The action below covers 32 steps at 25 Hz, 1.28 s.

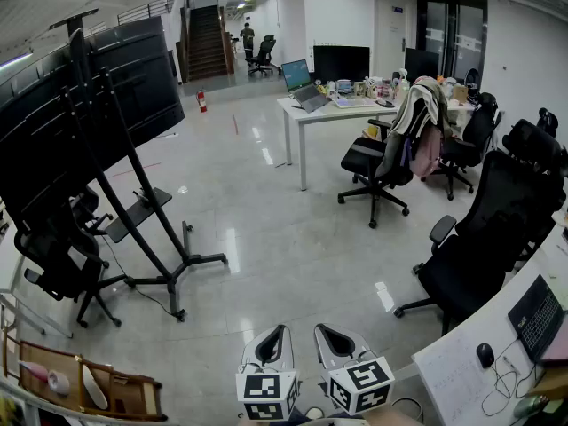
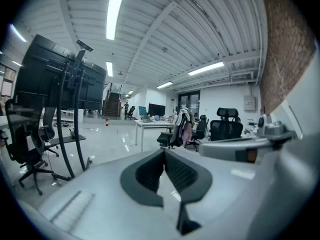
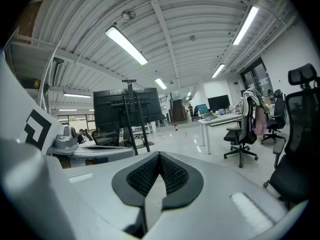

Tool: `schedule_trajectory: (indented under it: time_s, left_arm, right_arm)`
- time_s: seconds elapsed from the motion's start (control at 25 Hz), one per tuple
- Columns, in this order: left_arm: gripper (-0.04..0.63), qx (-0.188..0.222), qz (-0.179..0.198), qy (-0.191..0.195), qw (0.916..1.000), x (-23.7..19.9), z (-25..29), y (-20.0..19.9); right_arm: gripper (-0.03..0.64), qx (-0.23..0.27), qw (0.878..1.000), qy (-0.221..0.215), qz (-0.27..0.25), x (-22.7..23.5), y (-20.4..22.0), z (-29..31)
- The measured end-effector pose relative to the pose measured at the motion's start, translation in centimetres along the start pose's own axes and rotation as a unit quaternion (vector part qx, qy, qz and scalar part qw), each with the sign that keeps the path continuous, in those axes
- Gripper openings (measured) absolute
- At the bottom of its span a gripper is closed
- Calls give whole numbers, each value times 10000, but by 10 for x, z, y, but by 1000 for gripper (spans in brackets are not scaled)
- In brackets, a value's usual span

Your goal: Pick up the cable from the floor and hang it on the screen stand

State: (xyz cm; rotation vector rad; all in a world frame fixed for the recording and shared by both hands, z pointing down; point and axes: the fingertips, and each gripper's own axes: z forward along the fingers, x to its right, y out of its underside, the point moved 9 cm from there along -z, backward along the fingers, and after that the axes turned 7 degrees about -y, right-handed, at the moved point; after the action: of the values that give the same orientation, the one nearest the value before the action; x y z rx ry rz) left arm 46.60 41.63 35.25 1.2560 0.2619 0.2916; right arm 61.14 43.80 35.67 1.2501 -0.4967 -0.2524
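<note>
**Q:** Cable, where does it lie, seen from your head?

**A:** As far as I can tell, it is the thin dark line on the floor (image 1: 293, 229), trailing beside the base of the screen stand (image 1: 133, 180) off to my left. It is too fine for me to be sure. My left tool (image 1: 279, 330) and right tool (image 1: 323, 330) sit side by side at the bottom edge, well apart from it and close to my body. I judge the pickup hasn't begun, and I hold them low and together so they keep out of my way while I walk over.

**Q:** And from the left gripper view?

**A:** The ribbed pads (image 2: 150, 171) are pressed together at the tip with nothing between them. I have nothing to carry yet, so there is no reason to spread them. The stand rises at the left of that view with the screen (image 2: 55, 84) on it. The cable doesn't show there because the tool's own body hides the near floor.

**Q:** The right gripper view?

**A:** It is the same there: the jaws are closed on each other and empty. It looks across the room at the stand, which is where I must head. I would open one tool only once I'm down over the cable.
</note>
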Motion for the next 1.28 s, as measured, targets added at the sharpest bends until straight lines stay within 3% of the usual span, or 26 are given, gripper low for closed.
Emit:
schedule_trajectory:
  time_s: [0.4, 0.68, 0.96, 1.28]
  left_arm:
    - [8, -333, -298, -632, 9970, -57, 2, 17]
    - [8, -422, -474, -1075, 9922, -124, 26, 18]
    - [8, -364, -816, -1646, 9823, -244, 62, 3]
    - [8, -367, -968, -2457, 9638, -412, 74, -17]
  right_arm:
    - [-2, -224, 9968, -766, 55, -20, 3, 53]
    - [-2, -532, 9909, -1230, -140, -40, -2, 134]
    - [-2, -702, 9805, -1771, -488, -81, -29, 260]
    - [-2, -832, 9608, -2551, -700, -171, -58, 424]
